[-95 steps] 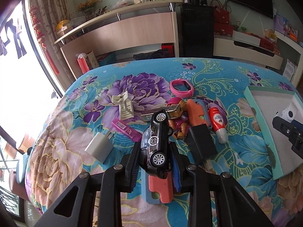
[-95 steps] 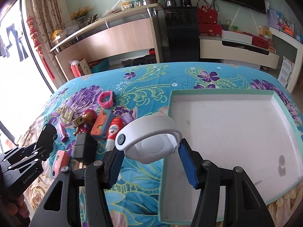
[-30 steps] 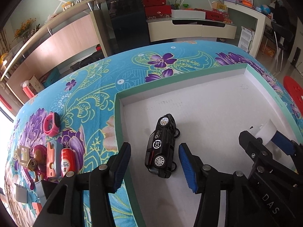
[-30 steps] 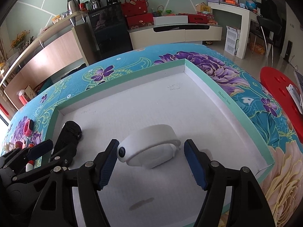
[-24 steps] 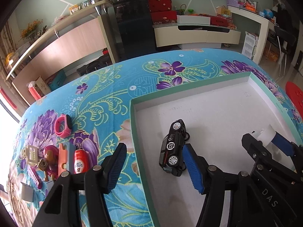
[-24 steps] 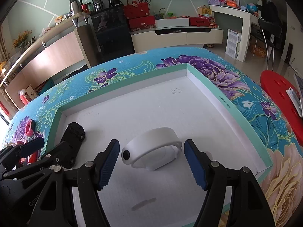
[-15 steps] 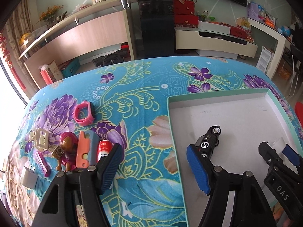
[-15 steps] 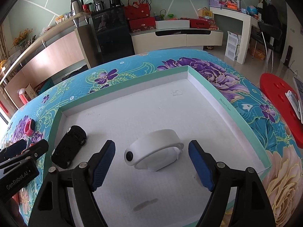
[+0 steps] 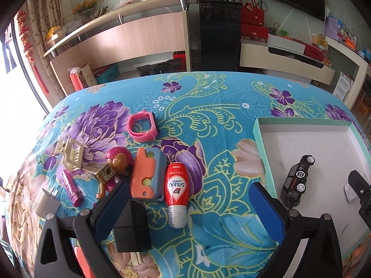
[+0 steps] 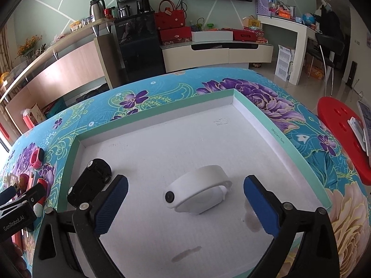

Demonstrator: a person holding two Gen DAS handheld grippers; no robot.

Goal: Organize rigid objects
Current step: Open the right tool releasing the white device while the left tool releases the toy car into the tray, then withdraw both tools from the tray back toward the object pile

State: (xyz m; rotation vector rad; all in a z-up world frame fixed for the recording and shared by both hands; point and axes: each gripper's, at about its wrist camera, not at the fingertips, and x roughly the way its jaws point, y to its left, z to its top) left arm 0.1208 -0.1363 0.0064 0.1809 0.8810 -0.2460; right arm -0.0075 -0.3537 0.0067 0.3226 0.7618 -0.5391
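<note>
A white tray [image 10: 162,113] with a green rim lies on the flowered cloth. Inside it rest a black toy car [image 10: 90,183] near the left wall and a white wristband [image 10: 199,192] in the middle. My right gripper [image 10: 185,185] straddles the wristband, jaws opening, pads clear of it. My left gripper [image 9: 189,185] hovers over the cloth left of the tray [image 9: 301,122], jaws opening with nothing gripped. Below it lie a red bottle [image 9: 177,185], an orange-and-blue toy [image 9: 146,173] and a black adapter [image 9: 132,227]. The car [image 9: 298,180] shows at the right.
Further left on the cloth are a pink watch band [image 9: 143,127], a beige clip [image 9: 71,155], a toy figure [image 9: 116,164], a magenta tube [image 9: 71,187] and a white charger [image 9: 45,201]. A red stool [image 10: 343,134] stands beyond the table's right edge.
My left gripper let go of the car, opened wide and drew back left out of the tray over the loose items. My right gripper spread wider around the wristband, which stayed put.
</note>
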